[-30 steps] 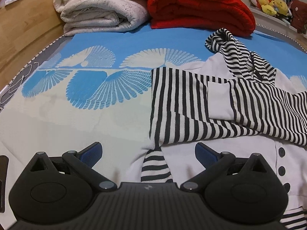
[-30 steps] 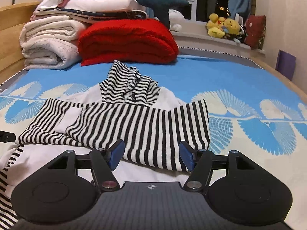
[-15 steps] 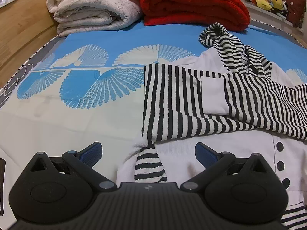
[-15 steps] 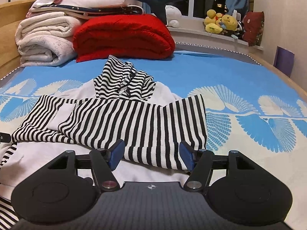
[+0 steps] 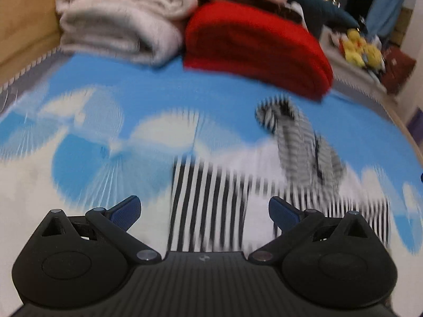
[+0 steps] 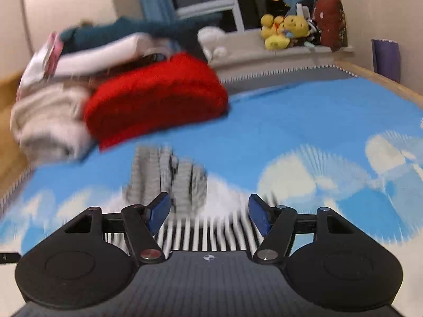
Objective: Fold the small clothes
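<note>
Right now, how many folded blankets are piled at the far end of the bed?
2 clearly: a folded red blanket and, beside it on the left, a rolled cream-white blanket. More white bedding lies stacked on top; motion blur hides how many pieces.

Colours and patterns on the bed

We see a black-and-white striped garment [image 5: 208, 206] with a white body on a blue sheet [image 5: 164, 95] printed with white fan shapes. Behind it we note a plain red blanket [image 5: 253, 47], a cream blanket [image 5: 119, 26] and yellow plush toys [image 6: 285, 30]. Both grippers are black with blue fingertips [image 5: 127, 208].
</note>
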A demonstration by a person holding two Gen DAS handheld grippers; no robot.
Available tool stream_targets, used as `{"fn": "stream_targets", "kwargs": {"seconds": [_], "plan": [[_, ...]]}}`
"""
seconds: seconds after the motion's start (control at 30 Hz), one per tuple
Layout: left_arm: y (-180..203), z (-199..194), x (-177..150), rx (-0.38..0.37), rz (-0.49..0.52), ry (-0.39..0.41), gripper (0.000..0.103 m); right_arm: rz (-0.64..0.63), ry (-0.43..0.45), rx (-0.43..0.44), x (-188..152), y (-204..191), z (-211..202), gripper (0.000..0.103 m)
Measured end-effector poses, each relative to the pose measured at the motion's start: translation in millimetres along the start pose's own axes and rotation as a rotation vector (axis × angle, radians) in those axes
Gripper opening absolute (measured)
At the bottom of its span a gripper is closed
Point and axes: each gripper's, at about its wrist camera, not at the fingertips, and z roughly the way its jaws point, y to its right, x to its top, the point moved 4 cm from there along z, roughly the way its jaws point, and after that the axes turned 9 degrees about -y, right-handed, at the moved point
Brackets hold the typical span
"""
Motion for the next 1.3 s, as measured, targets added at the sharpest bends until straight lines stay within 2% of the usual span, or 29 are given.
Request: {"fn": "stream_targets", "kwargs": {"seconds": [0.07,0.13,0.17,0.3,0.4,0.5,0.53,0.57,0.6,0.63,0.73,0.8,0.87,0.93,1.0,1.03,1.07,1.1,1.13,1.17,1.23,1.27,1.3], "plan": [[25,24,39,-0.051,0.027,-0.030,0.103,0.030,-0.042,0.039,31,2,38,0.074],[60,58,72,-0.148,0.090,-0.085,0.103,0.097,-0.067,0.023,52,4,84,0.074],[74,73,82,-0.155,0.104,-0.105,0.103,0.122,-0.074,0.010,58,4,107,0.074],[131,137,112,-0.042,0.163,-0.092,0.103,0.197,-0.167,-0.005,55,-2,194,0.076],[161,179,120,-0.033,0.175,-0.100,0.103,0.191,-0.217,0.003,44,-10,245,0.078],[178,212,123,-0.018,0.151,-0.094,0.103,0.149,-0.267,0.009,30,-18,277,0.081],[180,222,123,-0.008,0.142,-0.099,0.096,0.119,-0.271,0.008,25,-21,284,0.078],[180,228,121,0.006,0.136,-0.111,0.083,0.087,-0.267,0.007,22,-23,286,0.053],[181,236,120,0.014,0.152,-0.132,0.033,0.055,-0.255,0.013,20,-26,284,0.009],[181,240,116,0.020,0.169,-0.155,0.003,0.037,-0.237,0.021,20,-28,278,0.001],[169,218,105,-0.021,0.154,-0.100,0.003,0.025,-0.140,0.083,24,-30,237,0.001],[156,187,91,-0.135,0.179,-0.076,0.003,0.005,-0.088,0.150,25,-31,200,0.001],[140,155,68,-0.179,0.235,-0.054,0.003,-0.066,-0.051,0.224,13,-32,154,0.001],[122,131,30,-0.222,0.307,-0.090,0.003,-0.154,-0.055,0.275,-12,-29,113,0.001],[105,122,-17,-0.226,0.405,-0.163,0.006,-0.238,-0.129,0.311,-48,-21,87,0.003],[96,122,-35,-0.221,0.422,-0.201,0.016,-0.276,-0.204,0.307,-65,-16,83,0.004],[88,123,-45,-0.233,0.415,-0.238,0.020,-0.293,-0.267,0.288,-78,-11,82,0.012],[79,122,-46,-0.266,0.377,-0.261,0.025,-0.290,-0.301,0.250,-83,-4,81,0.028],[70,120,-38,-0.315,0.307,-0.251,0.031,-0.269,-0.294,0.234,-78,0,80,0.037],[62,118,-25,-0.345,0.245,-0.215,0.038,-0.217,-0.252,0.238,-66,3,79,0.050],[52,117,9,-0.338,0.125,-0.110,0.084,-0.079,-0.164,0.276,-30,6,82,0.055],[54,122,29,-0.321,0.097,-0.072,0.092,-0.004,-0.136,0.305,-8,4,93,0.060],[60,132,48,-0.309,0.087,-0.057,0.095,0.046,-0.134,0.316,7,1,104,0.062]]}}
